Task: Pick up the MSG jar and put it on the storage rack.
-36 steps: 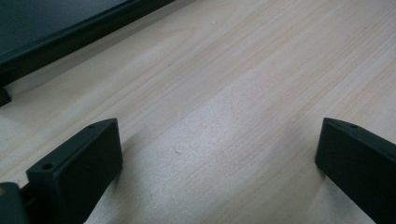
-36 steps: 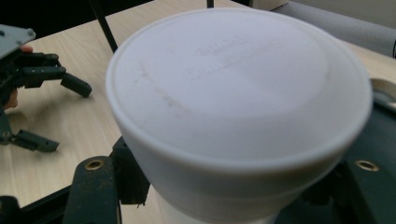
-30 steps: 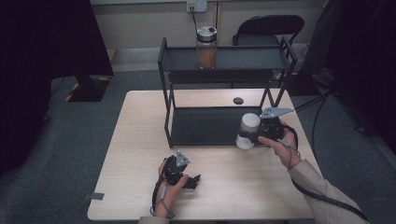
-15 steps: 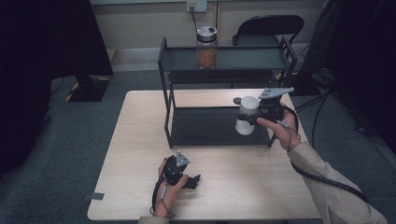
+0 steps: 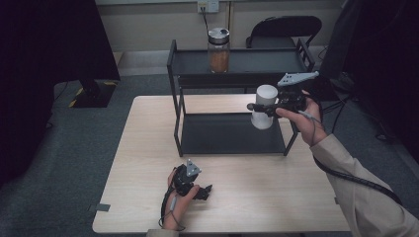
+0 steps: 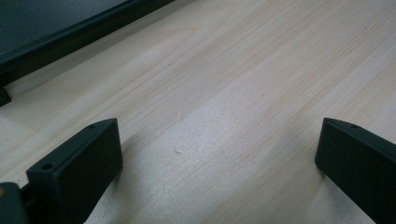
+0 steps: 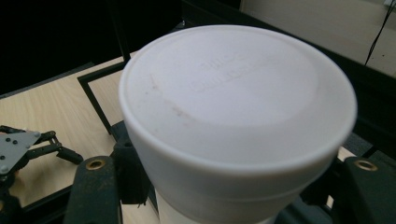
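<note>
Above the lower shelf of the black rack (image 5: 232, 133), a white container (image 5: 263, 106) is held in the air, clear of both shelves and level with the front edge of the upper shelf. It is a round, lidded tub, upright in the high view. In the right gripper view its white lid (image 7: 233, 84) carries faint embossed lettering, too soft to read, and a few thin reddish marks. The right gripper (image 5: 267, 108) is clamped on the container's sides, one black jaw on each flank just under the lid rim, with the person's right hand (image 5: 304, 116) behind it and a tan sleeve (image 5: 365, 197) running to the lower right corner.

On the upper shelf, well apart from the white container, stands a glass jar (image 5: 218, 50) with a metal lid and orange-brown contents, possibly a spread or grain.

The left gripper (image 5: 200, 190) rests low at the near edge of the light wooden desk (image 5: 148, 148), in front of the rack, held by the person's left hand (image 5: 178, 205). Its jaws stand wide apart with nothing but bare wood between them. A dark chair (image 5: 281, 29) stands behind the rack, and grey carpet (image 5: 59, 148) surrounds the desk.
</note>
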Demonstrator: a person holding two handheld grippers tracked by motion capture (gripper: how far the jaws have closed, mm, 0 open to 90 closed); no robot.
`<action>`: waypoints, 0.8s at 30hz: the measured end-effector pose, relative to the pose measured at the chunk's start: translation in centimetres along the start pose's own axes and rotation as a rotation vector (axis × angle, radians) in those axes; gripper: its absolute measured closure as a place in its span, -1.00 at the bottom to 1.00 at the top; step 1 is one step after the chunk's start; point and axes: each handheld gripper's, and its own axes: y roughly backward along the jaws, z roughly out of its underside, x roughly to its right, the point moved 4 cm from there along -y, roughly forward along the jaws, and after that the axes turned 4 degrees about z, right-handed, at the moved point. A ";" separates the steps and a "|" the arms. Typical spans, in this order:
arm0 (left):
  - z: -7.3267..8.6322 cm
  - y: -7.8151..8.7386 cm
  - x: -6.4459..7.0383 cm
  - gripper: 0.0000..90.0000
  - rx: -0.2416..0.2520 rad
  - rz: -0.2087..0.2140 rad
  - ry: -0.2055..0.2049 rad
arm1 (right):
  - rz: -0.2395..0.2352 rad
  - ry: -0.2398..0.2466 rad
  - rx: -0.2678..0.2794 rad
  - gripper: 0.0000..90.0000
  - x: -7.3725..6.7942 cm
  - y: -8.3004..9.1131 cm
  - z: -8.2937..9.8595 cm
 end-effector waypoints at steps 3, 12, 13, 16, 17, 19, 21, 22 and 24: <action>0.0 0.0 0.0 -1.00 0.002 0.000 0.003 | -0.004 0.005 0.004 -0.23 0.0 0.4 -0.8; 0.0 0.0 0.0 -1.00 0.001 0.000 -0.001 | -0.016 0.027 0.010 -0.23 -0.3 1.4 -3.2; 0.0 0.0 0.0 -1.00 0.001 0.000 -0.001 | -0.020 0.026 0.011 -0.23 -0.3 1.5 -3.4; 0.0 0.0 0.0 -1.00 0.000 0.000 0.000 | -0.029 0.026 0.019 -0.23 -0.4 1.8 -4.2; 0.0 0.0 0.0 -1.00 0.000 0.000 0.000 | -0.033 0.028 0.020 -0.23 -0.4 1.9 -4.5; 0.0 0.0 0.0 -1.00 0.001 0.000 0.000 | -0.038 0.029 0.020 -0.23 -0.5 2.1 -5.0; 0.0 0.0 0.0 -1.00 0.000 0.000 0.000 | -0.049 0.028 0.022 -0.23 -0.5 2.2 -5.5; 0.0 0.0 0.0 -1.00 0.000 0.000 0.000 | -0.054 0.024 0.020 -0.23 -0.5 2.3 -5.8; 0.0 0.0 0.0 -1.00 0.000 0.000 0.000 | -0.062 0.025 0.016 -0.23 -0.5 2.4 -6.5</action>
